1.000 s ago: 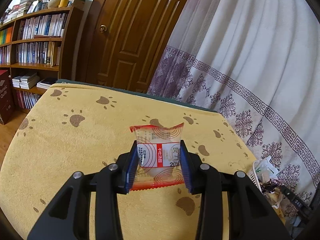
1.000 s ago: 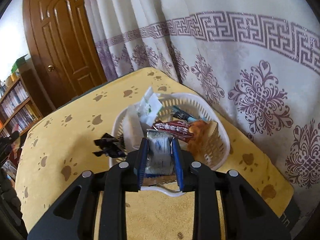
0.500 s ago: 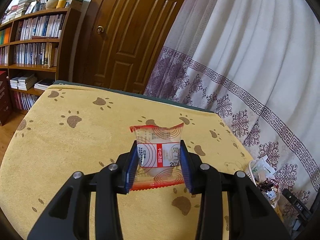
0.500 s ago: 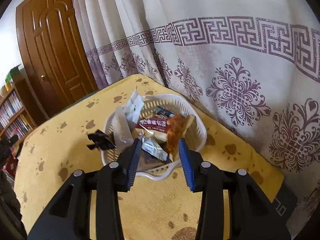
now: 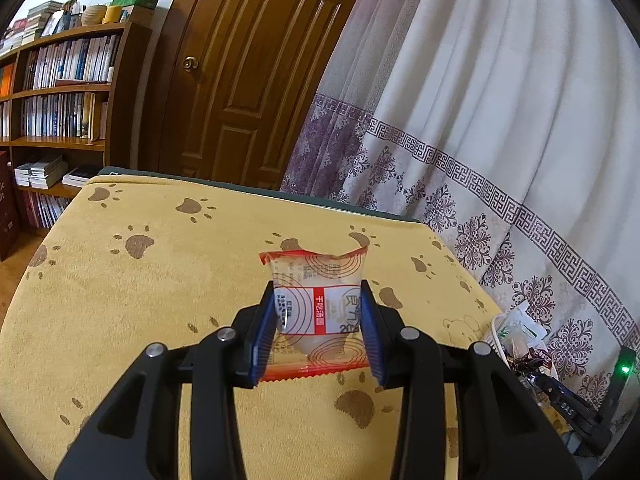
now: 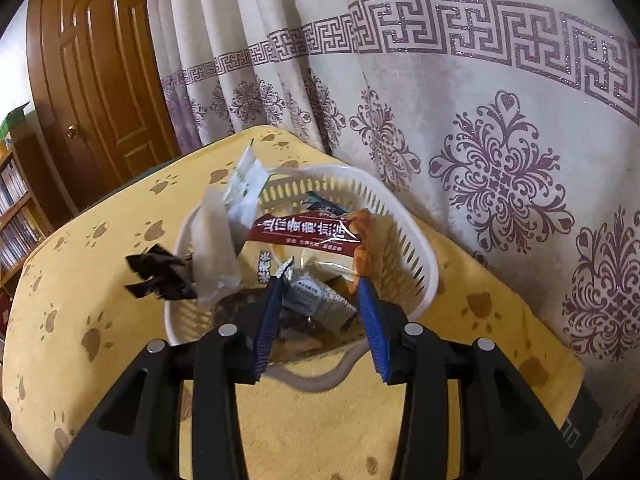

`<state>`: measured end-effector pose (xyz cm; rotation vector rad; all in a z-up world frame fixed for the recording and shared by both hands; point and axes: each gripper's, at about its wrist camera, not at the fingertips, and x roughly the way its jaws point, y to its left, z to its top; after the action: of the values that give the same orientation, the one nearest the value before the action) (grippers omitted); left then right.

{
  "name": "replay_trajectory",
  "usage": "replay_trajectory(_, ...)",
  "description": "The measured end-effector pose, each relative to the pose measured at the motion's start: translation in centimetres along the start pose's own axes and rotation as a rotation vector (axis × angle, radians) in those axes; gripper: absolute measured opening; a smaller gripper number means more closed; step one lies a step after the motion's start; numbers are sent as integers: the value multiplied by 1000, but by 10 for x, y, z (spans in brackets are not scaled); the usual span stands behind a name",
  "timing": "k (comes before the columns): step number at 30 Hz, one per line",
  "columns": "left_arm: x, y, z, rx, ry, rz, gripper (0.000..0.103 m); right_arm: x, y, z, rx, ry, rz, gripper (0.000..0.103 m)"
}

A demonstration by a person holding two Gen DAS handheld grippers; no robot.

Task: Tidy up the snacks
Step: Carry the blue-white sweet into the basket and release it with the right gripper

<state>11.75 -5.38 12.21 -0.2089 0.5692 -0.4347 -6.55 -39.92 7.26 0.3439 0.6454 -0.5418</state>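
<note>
My left gripper [image 5: 318, 320] is shut on a clear snack packet with red edges [image 5: 318, 304] and holds it upright above the yellow paw-print cloth [image 5: 160, 288]. My right gripper [image 6: 322, 312] is open and empty, just above the near rim of a white slotted basket [image 6: 412, 264]. The basket holds several snacks: a silver packet [image 6: 316, 300] lies between my fingertips, with a dark red bar [image 6: 308, 234], an orange packet [image 6: 366, 240], white packets [image 6: 246, 188] and a dark wrapper [image 6: 160, 276] at its left rim. The basket also shows at the right edge of the left wrist view [image 5: 516, 332].
A patterned curtain [image 6: 480, 120] hangs right behind the basket. A brown door [image 5: 248, 80] and a bookshelf [image 5: 60, 92] stand beyond the table's far edge. A black device with a green light [image 5: 622, 372] is by the basket.
My right gripper opened and let go of the silver packet, which now lies in the basket, and it drew back a little. My left gripper keeps its packet and turned slightly right.
</note>
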Motion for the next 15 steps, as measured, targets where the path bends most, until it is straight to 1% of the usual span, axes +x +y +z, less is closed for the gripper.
replay_trajectory(4, 0, 0, -1, 3, 3, -3, 39, -10, -2, 1, 4, -11, 26, 42)
replay_trajectory(8, 0, -6, -2, 23, 2, -7, 39, -30, -2, -4, -2, -59, 40, 43)
replay_trajectory(11, -2, -13, -3, 45, -7, -14, 39, -48, -4, -11, -4, -111, 46, 46)
replay_trajectory(15, 0, -27, -8, 67, 15, -20, 39, -63, -15, -23, 13, -137, 68, 49)
